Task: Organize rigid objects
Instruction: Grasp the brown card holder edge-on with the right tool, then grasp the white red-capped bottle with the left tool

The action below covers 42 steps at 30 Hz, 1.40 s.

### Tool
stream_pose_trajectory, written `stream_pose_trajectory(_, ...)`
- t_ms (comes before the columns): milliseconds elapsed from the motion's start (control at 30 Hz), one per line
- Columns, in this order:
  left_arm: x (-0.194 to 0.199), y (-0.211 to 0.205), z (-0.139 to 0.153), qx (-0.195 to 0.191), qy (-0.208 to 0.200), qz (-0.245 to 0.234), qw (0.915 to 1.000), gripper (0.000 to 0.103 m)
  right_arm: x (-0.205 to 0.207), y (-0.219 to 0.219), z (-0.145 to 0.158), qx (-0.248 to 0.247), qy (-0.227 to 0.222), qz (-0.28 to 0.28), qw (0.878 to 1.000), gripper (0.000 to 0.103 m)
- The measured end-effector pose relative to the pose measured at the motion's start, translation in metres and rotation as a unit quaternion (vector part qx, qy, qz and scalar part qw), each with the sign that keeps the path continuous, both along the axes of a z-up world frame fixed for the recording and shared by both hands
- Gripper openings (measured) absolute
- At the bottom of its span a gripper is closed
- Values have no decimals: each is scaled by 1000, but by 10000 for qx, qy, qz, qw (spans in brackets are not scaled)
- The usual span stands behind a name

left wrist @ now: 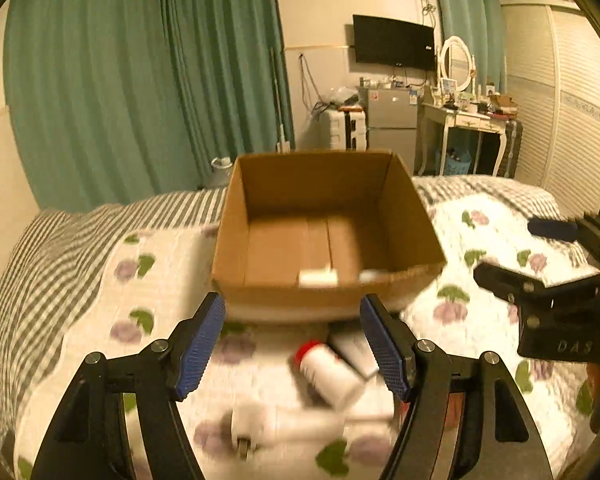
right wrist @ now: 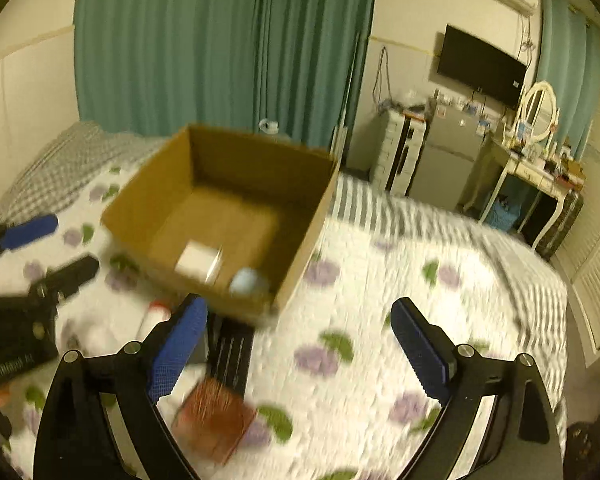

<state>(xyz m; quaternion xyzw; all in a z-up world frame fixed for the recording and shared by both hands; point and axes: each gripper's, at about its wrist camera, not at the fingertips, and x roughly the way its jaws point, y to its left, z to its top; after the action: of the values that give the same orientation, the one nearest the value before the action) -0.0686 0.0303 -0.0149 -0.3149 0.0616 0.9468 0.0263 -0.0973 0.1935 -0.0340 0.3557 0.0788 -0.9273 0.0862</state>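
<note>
1. The bed (right wrist: 380, 280) carried a flowered quilt, and everything stood on it.
2. The cardboard box (left wrist: 416, 216) stood open on the quilt; a white block (right wrist: 198, 258) and a pale blue ball (right wrist: 247, 280) lay inside, near its front wall.
3. The left gripper (left wrist: 292, 344) was spread wide and held nothing.
4. The right gripper (right wrist: 298, 340) was also spread wide and held nothing.
5. The red-capped white bottle (left wrist: 326, 372) lay on its side between the left fingers, before the box.
6. A brown square (right wrist: 214, 420) lay near the right gripper's left finger.

Brown cardboard box (left wrist: 236, 220) at 12 o'clock; white block (right wrist: 198, 260) & pale-blue item (right wrist: 246, 280) inside. Quilt (right wrist: 360, 300): white w/ purple-green floral print. Red-capped white bottle (left wrist: 328, 372) at 6. Blue finger pads (left wrist: 202, 346), black frames. Teal curtains (left wrist: 120, 80).
</note>
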Motion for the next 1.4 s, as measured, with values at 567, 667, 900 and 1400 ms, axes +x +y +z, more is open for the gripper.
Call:
stream_pose_trajectory(567, 21, -16, -86, 70, -996, 183, 9948, 73, 4, -24, -112, -240, -1553, 414, 9867, 69)
stream_pose_trajectory(667, 19, -17, -90, 51, -1068, 228, 9940, 73, 9, -30, -110, -285, -1561, 580, 9856, 48)
stream_pose_trajectory(900, 17, -16, -91, 6, -1098, 295, 9935, 73, 24, -35, -82, -683, -1290, 895, 9852, 20)
stream_pose_trajectory(1400, 4, -6, -79, 255, -1137, 334, 9926, 73, 20, -20, -52, -522, -377, 649, 9958, 10)
